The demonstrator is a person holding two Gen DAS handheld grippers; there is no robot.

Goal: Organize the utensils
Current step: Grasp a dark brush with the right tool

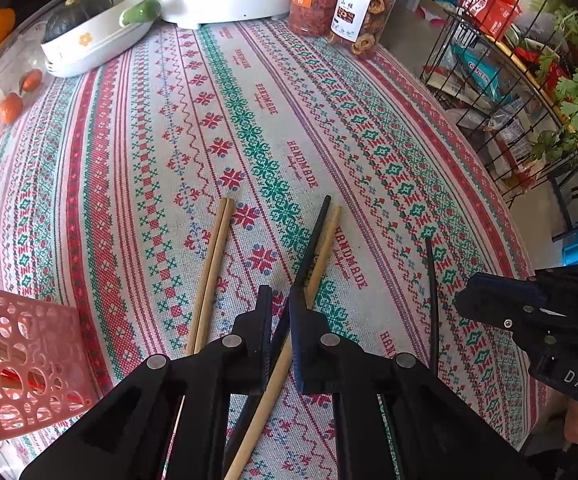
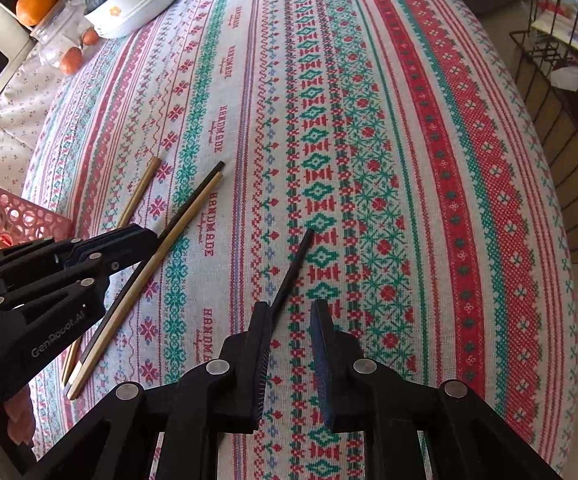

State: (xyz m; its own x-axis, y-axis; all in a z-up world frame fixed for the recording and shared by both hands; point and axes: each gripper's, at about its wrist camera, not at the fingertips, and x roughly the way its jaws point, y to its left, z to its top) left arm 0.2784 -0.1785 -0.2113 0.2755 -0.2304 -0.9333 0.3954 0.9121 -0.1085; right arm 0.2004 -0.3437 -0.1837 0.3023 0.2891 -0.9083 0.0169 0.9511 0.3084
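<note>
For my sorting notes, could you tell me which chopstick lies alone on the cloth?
The black chopstick beside the right gripper; the others lie in pairs, two wooden and a black-and-wooden pair.

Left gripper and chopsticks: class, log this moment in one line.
left gripper: shut on mixed chopstick pair | right gripper: open, black chopstick loose | basket: waiting

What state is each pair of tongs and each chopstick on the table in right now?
Left tongs: shut on the mixed chopstick pair.
Right tongs: open, holding nothing.
Mixed chopstick pair: one black, one wooden, clamped.
Wooden chopstick pair: loose on the cloth, side by side.
Single black chopstick: loose on the cloth.
</note>
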